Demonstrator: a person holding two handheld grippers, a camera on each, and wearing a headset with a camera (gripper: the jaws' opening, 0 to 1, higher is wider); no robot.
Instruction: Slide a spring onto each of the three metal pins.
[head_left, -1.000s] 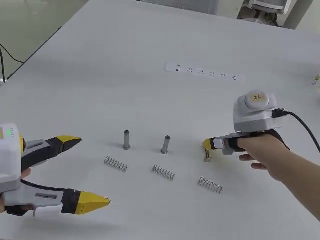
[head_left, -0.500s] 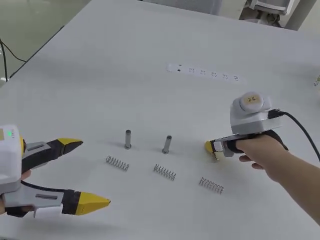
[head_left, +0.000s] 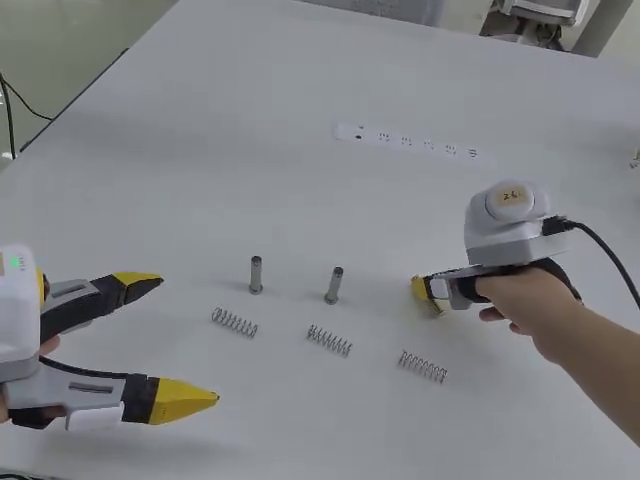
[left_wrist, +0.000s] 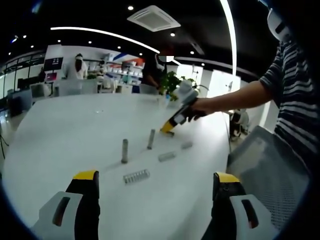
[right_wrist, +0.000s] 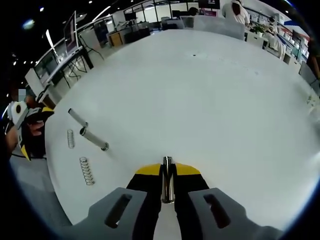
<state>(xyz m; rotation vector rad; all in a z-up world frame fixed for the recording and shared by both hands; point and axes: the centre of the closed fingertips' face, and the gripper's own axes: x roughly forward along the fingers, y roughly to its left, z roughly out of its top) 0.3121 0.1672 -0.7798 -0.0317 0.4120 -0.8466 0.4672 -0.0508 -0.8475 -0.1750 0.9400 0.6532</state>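
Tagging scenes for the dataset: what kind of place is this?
Probably an open-plan office or lab: a large white table, a ceiling air-conditioning vent, and desks with monitors beyond it.

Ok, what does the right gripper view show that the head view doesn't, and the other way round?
Right gripper view: the third pin clamped in the shut right claw. Head view: the power strip and the third spring, lying near that claw. Both: the left pin and middle pin standing, the left spring and middle spring lying by them, and the open left claw.
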